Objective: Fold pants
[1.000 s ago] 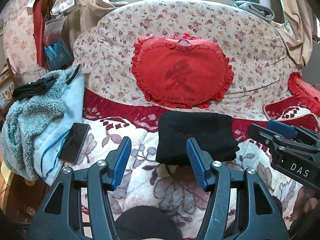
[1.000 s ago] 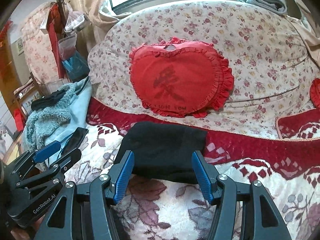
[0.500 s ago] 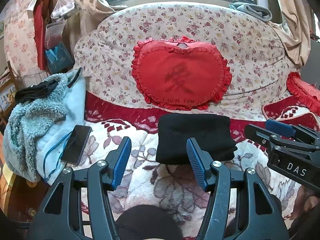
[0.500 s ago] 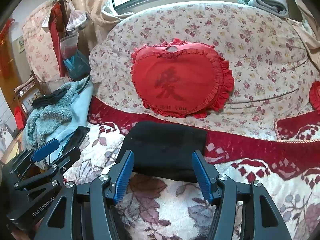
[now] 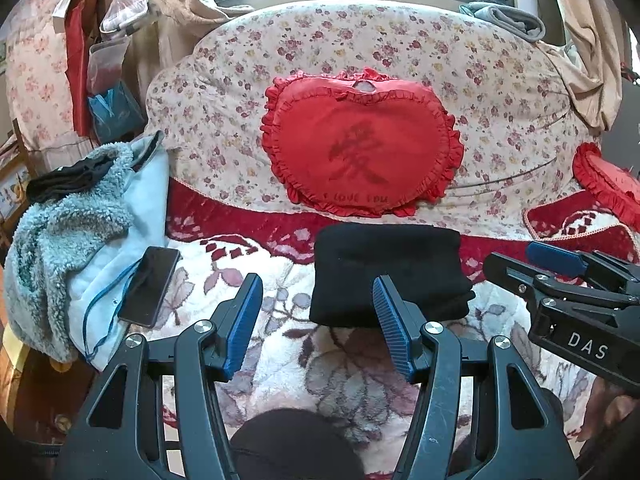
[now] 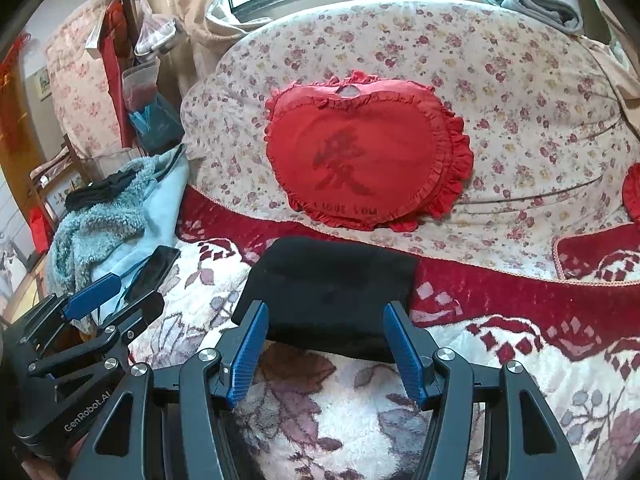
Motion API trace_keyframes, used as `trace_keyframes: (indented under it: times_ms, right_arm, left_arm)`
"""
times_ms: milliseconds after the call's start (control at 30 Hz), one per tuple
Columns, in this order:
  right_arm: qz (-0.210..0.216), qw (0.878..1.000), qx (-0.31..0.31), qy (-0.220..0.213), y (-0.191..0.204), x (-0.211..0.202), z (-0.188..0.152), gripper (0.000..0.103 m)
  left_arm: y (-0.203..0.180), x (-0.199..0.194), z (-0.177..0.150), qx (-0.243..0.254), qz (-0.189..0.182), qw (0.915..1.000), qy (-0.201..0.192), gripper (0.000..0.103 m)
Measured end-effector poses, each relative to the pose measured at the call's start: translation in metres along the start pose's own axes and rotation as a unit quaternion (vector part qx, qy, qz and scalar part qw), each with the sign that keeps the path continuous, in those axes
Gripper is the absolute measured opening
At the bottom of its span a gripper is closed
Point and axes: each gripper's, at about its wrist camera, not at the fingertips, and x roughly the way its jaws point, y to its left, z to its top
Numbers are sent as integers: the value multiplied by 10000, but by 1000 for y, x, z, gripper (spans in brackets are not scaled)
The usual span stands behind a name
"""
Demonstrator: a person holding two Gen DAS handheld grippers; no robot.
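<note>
The black pants (image 5: 386,274) lie folded into a compact rectangle on the flowered blanket (image 5: 320,360), just below the red heart cushion. They also show in the right wrist view (image 6: 332,292). My left gripper (image 5: 316,320) is open and empty, held back from the pants' near left edge. My right gripper (image 6: 326,350) is open and empty, just short of the pants' near edge. Each gripper shows at the side of the other's view.
A red heart cushion (image 5: 360,152) leans on the floral bedding behind the pants. A black phone (image 5: 150,284) lies on a pale blue garment at the left, beside a fluffy teal fleece (image 5: 56,240). A second red cushion (image 5: 608,184) sits at the right.
Both grippers have drawn back slightly and risen a little; the scene sits a bit lower in view. The pants have not moved and both grippers stay open.
</note>
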Motion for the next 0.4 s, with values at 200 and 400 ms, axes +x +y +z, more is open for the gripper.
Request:
trace_keyframes:
  times_ms: [200, 400]
  right_arm:
    - [39, 10000, 27, 51, -4, 10, -1, 58]
    - [41, 9999, 99, 111, -19, 23, -3, 58]
  left_arm:
    - [1, 7, 0, -37, -63, 10000, -66, 57]
    - [3, 19, -1, -25, -35, 10000, 8, 57]
